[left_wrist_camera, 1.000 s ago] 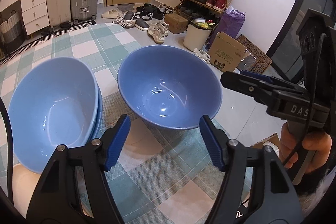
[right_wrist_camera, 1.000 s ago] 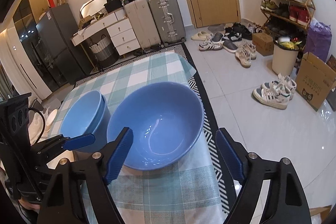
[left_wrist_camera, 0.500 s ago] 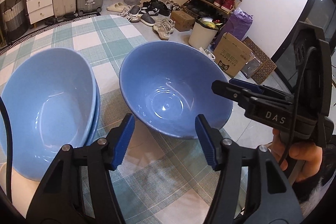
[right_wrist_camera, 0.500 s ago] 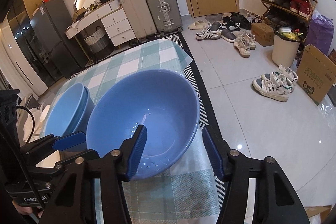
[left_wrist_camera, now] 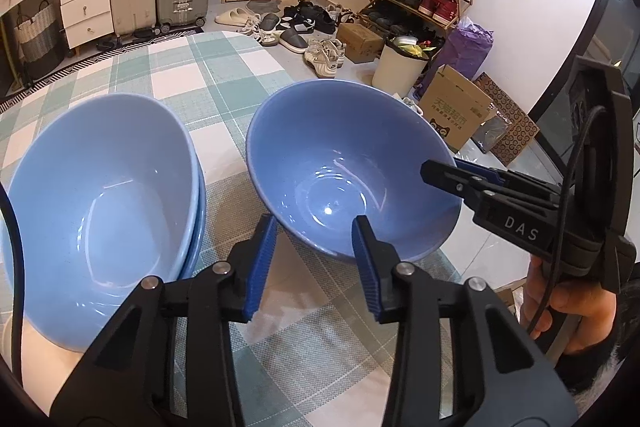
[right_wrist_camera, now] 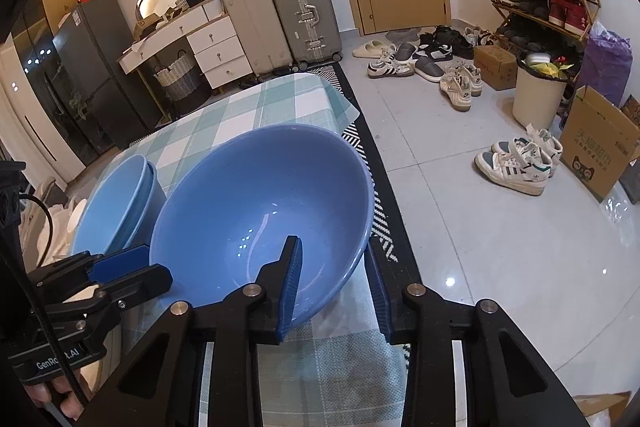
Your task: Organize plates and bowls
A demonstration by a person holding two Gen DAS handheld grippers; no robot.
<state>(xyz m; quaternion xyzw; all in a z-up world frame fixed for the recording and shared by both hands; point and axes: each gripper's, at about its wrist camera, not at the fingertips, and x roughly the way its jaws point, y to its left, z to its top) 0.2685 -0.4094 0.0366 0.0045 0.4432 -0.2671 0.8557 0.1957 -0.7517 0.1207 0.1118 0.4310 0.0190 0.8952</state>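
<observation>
A single blue bowl (left_wrist_camera: 352, 163) (right_wrist_camera: 248, 211) sits on the checked tablecloth (left_wrist_camera: 188, 75) near the table's right edge. Beside it on the left is a stack of two lighter blue bowls (left_wrist_camera: 100, 195) (right_wrist_camera: 116, 199). My left gripper (left_wrist_camera: 316, 227) straddles the single bowl's near rim, one finger outside and one inside, and its jaws are closing with a gap still showing. My right gripper (right_wrist_camera: 333, 247) straddles the opposite rim, left finger inside and right finger outside, and is also closing without a clear press on the wall. Each gripper shows in the other's view (left_wrist_camera: 440, 169) (right_wrist_camera: 132, 263).
The table edge (right_wrist_camera: 360, 115) drops to a tiled floor with a striped rug, shoes (right_wrist_camera: 516, 163), a white bin (left_wrist_camera: 400, 67) and a cardboard box (left_wrist_camera: 452, 111). Suitcases (right_wrist_camera: 304, 15) and a drawer unit stand at the back. White items (right_wrist_camera: 68, 223) lie left of the stack.
Both grippers have come down onto the single bowl's rim from opposite sides. Their jaws have narrowed from wide apart to a small gap around the rim. The bowls have stayed put.
</observation>
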